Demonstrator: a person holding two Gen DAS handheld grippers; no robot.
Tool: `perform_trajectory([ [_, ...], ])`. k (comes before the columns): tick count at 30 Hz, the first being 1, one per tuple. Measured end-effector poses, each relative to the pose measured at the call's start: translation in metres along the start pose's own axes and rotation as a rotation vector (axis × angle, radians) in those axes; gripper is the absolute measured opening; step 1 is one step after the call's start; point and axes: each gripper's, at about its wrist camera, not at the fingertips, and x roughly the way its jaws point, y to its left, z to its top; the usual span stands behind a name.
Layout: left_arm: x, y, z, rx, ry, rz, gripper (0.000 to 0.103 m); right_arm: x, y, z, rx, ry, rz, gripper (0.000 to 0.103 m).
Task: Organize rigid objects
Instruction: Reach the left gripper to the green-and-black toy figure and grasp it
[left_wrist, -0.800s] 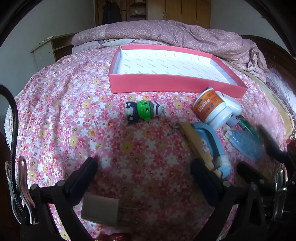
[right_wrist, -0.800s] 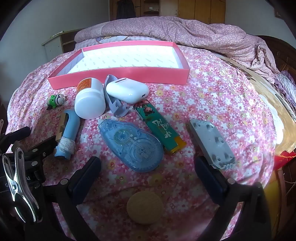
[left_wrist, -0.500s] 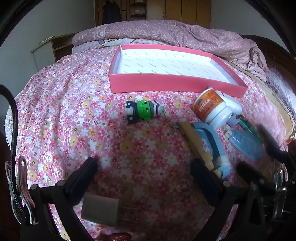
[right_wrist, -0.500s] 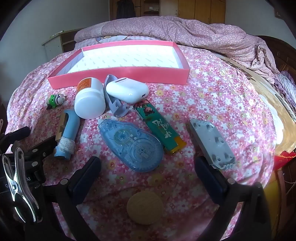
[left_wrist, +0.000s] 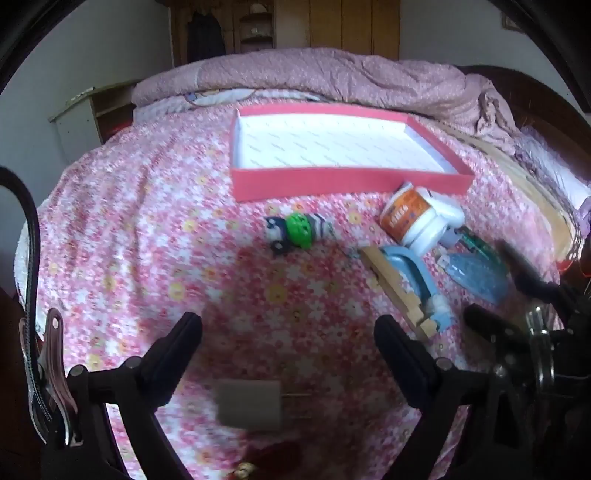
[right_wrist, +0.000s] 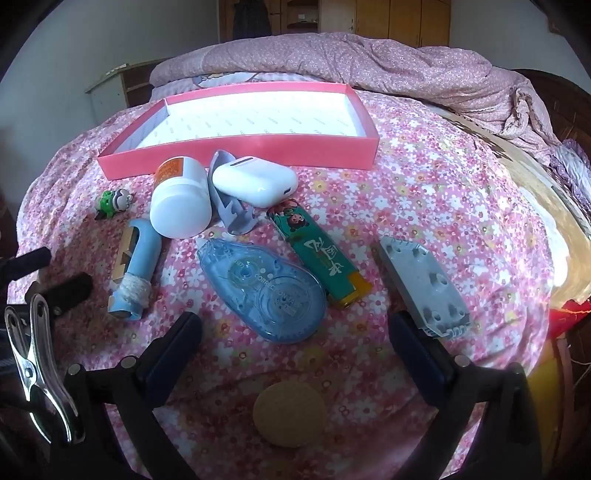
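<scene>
A shallow pink tray (left_wrist: 347, 182) (right_wrist: 236, 149), white inside and empty, lies on the flowered bedspread. In front of it lie a green toy figure (left_wrist: 299, 230) (right_wrist: 112, 202), a white jar with an orange label (left_wrist: 421, 218) (right_wrist: 181, 199), a blue-handled tool (left_wrist: 413, 284) (right_wrist: 135, 271), a white earbud case (right_wrist: 255, 181), a blue correction-tape dispenser (right_wrist: 264, 288), a green lighter (right_wrist: 317, 254) and a grey block (right_wrist: 423, 288). My left gripper (left_wrist: 288, 332) is open and empty above a beige plug adapter (left_wrist: 249, 404). My right gripper (right_wrist: 295, 332) is open and empty, near the tape dispenser.
A round tan disc (right_wrist: 288, 413) lies between the right fingers near the bed's front edge. A rumpled pink quilt (right_wrist: 351, 59) is heaped behind the tray. A bedside cabinet (left_wrist: 88, 118) stands at the far left. A red item (left_wrist: 273, 454) lies at the near edge.
My left gripper has shifted left, so the plug adapter now sits between its fingers instead of by the left finger. The left view is blurred by motion. The right gripper has barely moved.
</scene>
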Motion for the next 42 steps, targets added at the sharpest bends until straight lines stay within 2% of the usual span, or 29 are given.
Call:
perform_trajectory([
  [2, -0.007, 0.007, 0.001, -0.015, -0.017, 0.005, 0.095, -0.003, 0.002, 0.002, -0.014, 0.017, 0.009, 0.103],
  [5, -0.008, 0.014, 0.007, -0.038, -0.024, 0.016, 0.091, -0.006, 0.003, 0.007, -0.053, 0.035, 0.042, 0.096],
  [9, 0.001, 0.019, 0.022, -0.068, 0.0, -0.023, 0.091, -0.013, 0.0, 0.008, -0.066, 0.042, 0.101, 0.093],
  [14, 0.015, 0.005, 0.039, -0.014, -0.007, -0.016, 0.09, -0.023, -0.005, 0.009, -0.052, 0.036, 0.156, 0.093],
  [20, 0.035, -0.006, 0.054, -0.007, -0.001, -0.026, 0.083, -0.03, -0.008, 0.007, -0.042, 0.034, 0.177, 0.093],
  [23, 0.043, -0.009, 0.058, -0.005, 0.012, -0.021, 0.076, -0.033, -0.008, 0.006, -0.042, 0.036, 0.191, 0.093],
  [27, 0.053, -0.009, 0.058, -0.02, 0.051, -0.034, 0.06, -0.035, -0.006, 0.007, -0.054, 0.031, 0.183, 0.093],
  [30, 0.052, -0.008, 0.057, -0.016, 0.04, -0.017, 0.05, -0.037, -0.004, 0.007, -0.059, 0.027, 0.187, 0.093],
  [38, 0.027, -0.001, 0.058, -0.03, 0.012, -0.079, 0.05, -0.045, 0.003, 0.009, -0.078, 0.009, 0.193, 0.093],
  [42, 0.011, 0.004, 0.056, -0.032, 0.013, -0.054, 0.05, -0.053, 0.007, 0.012, -0.089, -0.002, 0.208, 0.093],
])
